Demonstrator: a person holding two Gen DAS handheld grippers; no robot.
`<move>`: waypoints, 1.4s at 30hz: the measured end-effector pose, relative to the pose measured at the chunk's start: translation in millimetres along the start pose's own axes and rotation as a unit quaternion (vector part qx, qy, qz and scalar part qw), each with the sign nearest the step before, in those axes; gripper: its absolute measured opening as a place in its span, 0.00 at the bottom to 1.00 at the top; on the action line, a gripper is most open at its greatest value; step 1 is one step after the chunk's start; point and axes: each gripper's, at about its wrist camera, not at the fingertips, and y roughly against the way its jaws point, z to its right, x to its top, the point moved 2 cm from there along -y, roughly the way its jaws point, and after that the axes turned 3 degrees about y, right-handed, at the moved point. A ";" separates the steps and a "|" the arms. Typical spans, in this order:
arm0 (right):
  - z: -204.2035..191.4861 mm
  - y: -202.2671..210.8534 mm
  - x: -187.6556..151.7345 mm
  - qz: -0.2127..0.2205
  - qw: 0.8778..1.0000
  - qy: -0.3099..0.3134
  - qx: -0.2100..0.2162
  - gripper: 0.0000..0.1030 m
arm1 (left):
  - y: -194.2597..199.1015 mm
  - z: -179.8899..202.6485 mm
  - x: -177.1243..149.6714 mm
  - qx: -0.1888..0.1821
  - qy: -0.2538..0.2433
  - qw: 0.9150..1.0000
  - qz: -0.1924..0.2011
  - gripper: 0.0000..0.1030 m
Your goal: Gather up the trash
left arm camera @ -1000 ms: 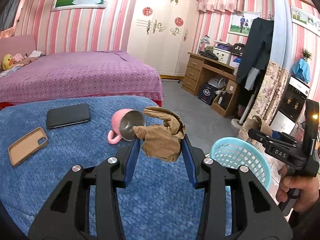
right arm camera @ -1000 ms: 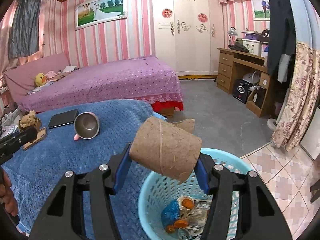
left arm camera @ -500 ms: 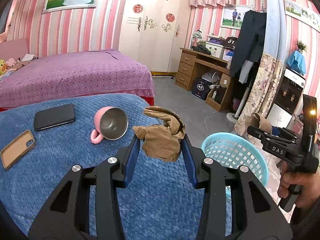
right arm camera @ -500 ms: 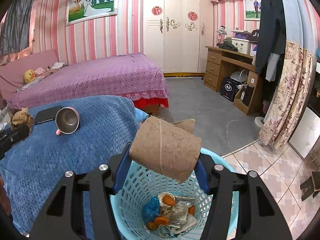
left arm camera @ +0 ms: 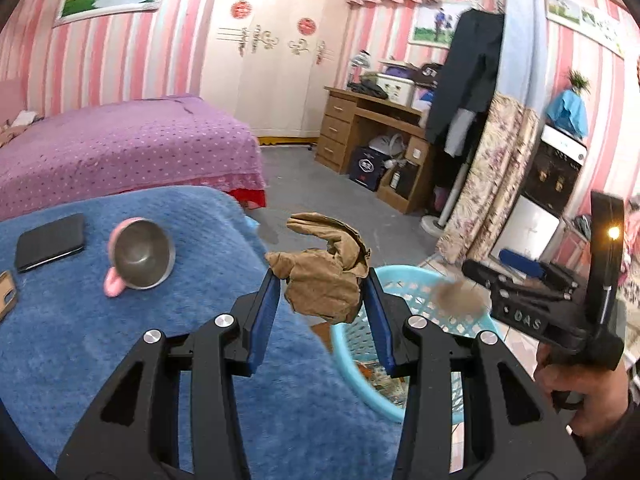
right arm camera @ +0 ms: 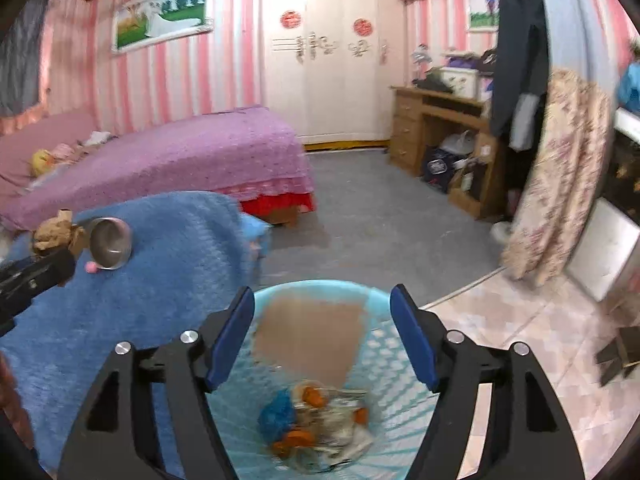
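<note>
Opening over the turquoise laundry basket (right arm camera: pixel 384 412), the right gripper (right arm camera: pixel 322 336) frees its cardboard tube (right arm camera: pixel 312 340) — the left gripper (left arm camera: pixel 322 300), pinching crumpled brown paper (left arm camera: pixel 324 284), hangs just beside the basket's rim.

Left gripper (left arm camera: pixel 324 312): matte black angular frame, blue pads inside the jaws, round silver screw heads. Right gripper (right arm camera: pixel 322 336): same build; side lettered "DAS", small amber light on its upright. Dark sleeve (left arm camera: pixel 624 432) at wrist.
</note>
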 end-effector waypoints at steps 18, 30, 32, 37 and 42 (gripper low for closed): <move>18.5 -3.6 5.8 0.019 0.998 -0.053 -0.014 0.74 | -4.2 35.5 8.1 0.017 -0.058 0.998 0.001 0.91; -119.6 30.9 12.3 0.041 0.989 0.009 0.141 0.86 | 143.9 -135.9 -18.7 0.229 0.025 0.972 0.049 0.95; -145.0 37.3 10.5 0.040 0.985 0.027 0.164 0.86 | 164.7 -158.6 -27.7 0.248 0.042 0.966 0.054 0.95; -203.9 56.3 4.1 0.045 0.975 0.075 0.206 0.87 | 207.9 -201.9 -42.6 0.260 0.089 0.959 0.074 0.95; -254.7 68.0 -0.9 0.053 0.966 0.122 0.221 0.87 | 226.6 -229.7 -49.3 0.274 0.110 0.952 0.081 0.95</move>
